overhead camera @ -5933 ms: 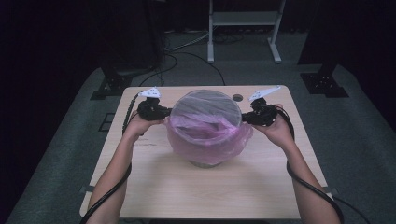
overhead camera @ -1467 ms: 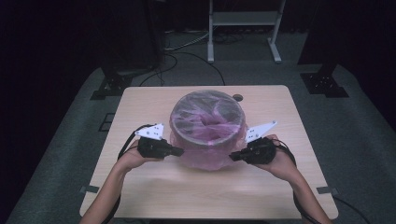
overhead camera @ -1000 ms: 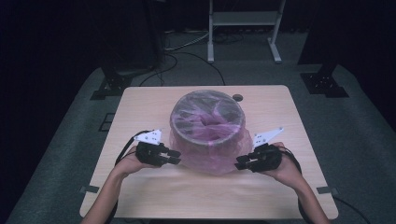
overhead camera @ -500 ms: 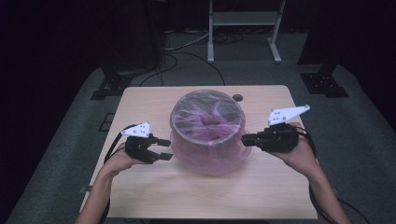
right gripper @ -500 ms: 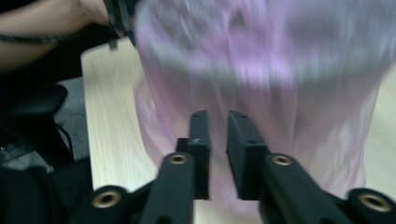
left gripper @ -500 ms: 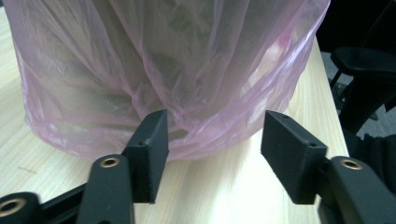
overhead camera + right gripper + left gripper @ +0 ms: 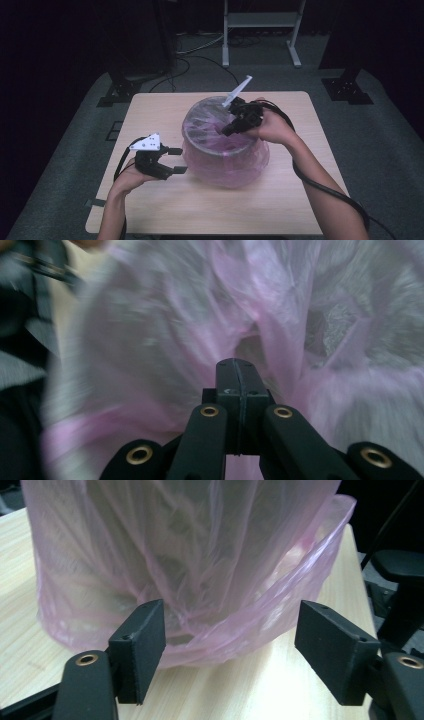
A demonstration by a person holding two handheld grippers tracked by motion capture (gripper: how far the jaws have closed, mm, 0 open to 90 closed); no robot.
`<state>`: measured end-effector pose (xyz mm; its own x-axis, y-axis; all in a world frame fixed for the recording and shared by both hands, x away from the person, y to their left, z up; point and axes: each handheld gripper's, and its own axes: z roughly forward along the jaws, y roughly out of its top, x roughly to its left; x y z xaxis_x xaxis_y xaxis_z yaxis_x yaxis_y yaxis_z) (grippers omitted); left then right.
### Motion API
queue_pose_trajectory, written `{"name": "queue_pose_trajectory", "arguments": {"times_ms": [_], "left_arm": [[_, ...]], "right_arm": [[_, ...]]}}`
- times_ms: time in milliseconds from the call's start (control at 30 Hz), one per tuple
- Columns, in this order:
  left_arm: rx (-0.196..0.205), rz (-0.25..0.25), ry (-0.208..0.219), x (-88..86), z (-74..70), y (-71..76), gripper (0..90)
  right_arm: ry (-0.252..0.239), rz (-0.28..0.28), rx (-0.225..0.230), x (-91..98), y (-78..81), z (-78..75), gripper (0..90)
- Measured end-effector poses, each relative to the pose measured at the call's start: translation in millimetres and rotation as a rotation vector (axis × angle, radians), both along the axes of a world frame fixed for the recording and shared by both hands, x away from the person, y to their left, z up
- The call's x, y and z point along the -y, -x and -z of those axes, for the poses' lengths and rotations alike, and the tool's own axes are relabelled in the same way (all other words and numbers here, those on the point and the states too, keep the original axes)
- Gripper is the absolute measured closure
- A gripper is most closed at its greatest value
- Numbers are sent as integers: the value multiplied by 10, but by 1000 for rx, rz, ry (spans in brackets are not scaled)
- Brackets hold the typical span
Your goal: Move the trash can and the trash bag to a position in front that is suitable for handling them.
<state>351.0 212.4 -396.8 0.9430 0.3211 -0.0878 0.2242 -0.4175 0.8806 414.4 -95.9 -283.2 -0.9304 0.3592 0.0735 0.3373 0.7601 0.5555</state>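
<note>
A round bin [image 7: 225, 165] lined with a thin pink plastic bag [image 7: 200, 555] stands in the middle of the wooden table [image 7: 150, 115]. The bag's hem is folded down over the outside wall. My left gripper [image 7: 181, 160] is low at the bin's left side. Its jaws have just been opening and stand wide [image 7: 230, 650], the pads apart from the bag's bottom fold ahead of them. My right gripper [image 7: 225, 132] hovers over the bin's mouth and points down into the crumpled liner. Its jaws [image 7: 239, 375] have just closed flat together with nothing visible between them.
The bin sits near the table's centre, with bare wood all round it. On the floor behind stand a white metal rack [image 7: 260, 30] and black stand bases at the left [image 7: 120, 90] and right [image 7: 347, 85]. Cables trail from both grippers.
My right gripper has risen from the bin's right side to above its mouth and shut. The left gripper's jaws have spread wider beside the bag and it has lifted slightly.
</note>
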Motion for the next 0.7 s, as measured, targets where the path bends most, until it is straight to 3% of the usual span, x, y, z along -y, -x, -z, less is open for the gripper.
{"name": "queue_pose_trajectory", "arguments": {"times_ms": [67,100,133,167,200,267,300,333,533,600,633,700], "left_arm": [[2,-11,-2,-10,31,16,266],[2,-11,-2,-10,31,16,266],[-7,-5,-3,-16,46,21,264],[-7,-5,-3,-16,46,21,257],[-3,-17,-14,-24,38,26,254],[-1,-19,-5,-43,20,34,250],[-1,-19,-5,-43,20,34,249],[5,-18,3,-52,8,43,249],[17,-20,17,-96,-29,86,234],[19,-24,17,-111,-33,99,227],[17,-28,20,-118,-32,105,224],[11,-39,28,-128,-26,119,212]], "right_arm": [[79,2,-8,-107,-112,56,900],[79,2,-8,-107,-112,56,900],[162,23,-18,-214,-259,117,900],[162,23,-18,-214,-259,117,900],[237,46,-9,-306,-392,169,900],[287,69,-3,-370,-476,201,900],[287,69,-3,-370,-476,201,900],[324,83,16,-439,-572,241,900],[386,142,51,-535,-717,300,900],[378,146,47,-540,-738,302,900],[330,142,44,-530,-699,237,900],[307,130,53,-510,-634,158,900]]}}
